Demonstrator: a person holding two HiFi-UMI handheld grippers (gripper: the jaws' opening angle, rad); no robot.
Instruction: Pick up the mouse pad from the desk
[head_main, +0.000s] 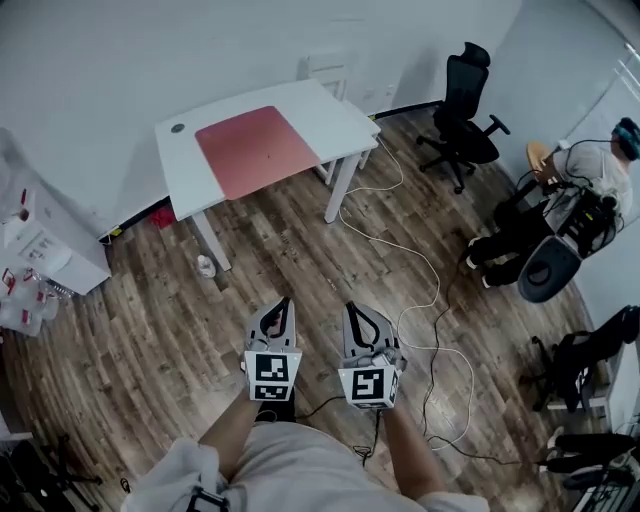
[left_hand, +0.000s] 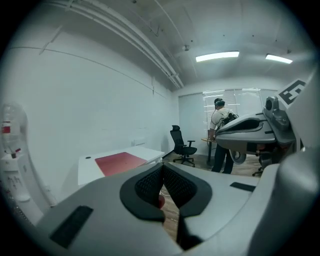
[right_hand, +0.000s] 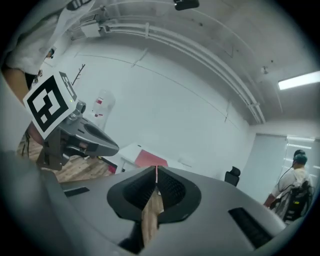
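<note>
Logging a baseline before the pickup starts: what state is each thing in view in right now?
mouse pad: flat on the desk, untouched
left gripper: shut, empty
right gripper: shut, empty
office chair: upright, unoccupied
cable: trailing loose over the floor

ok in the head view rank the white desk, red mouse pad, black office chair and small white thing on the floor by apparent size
1. white desk
2. red mouse pad
3. black office chair, close to the pad, so that pair is unsure
4. small white thing on the floor
</note>
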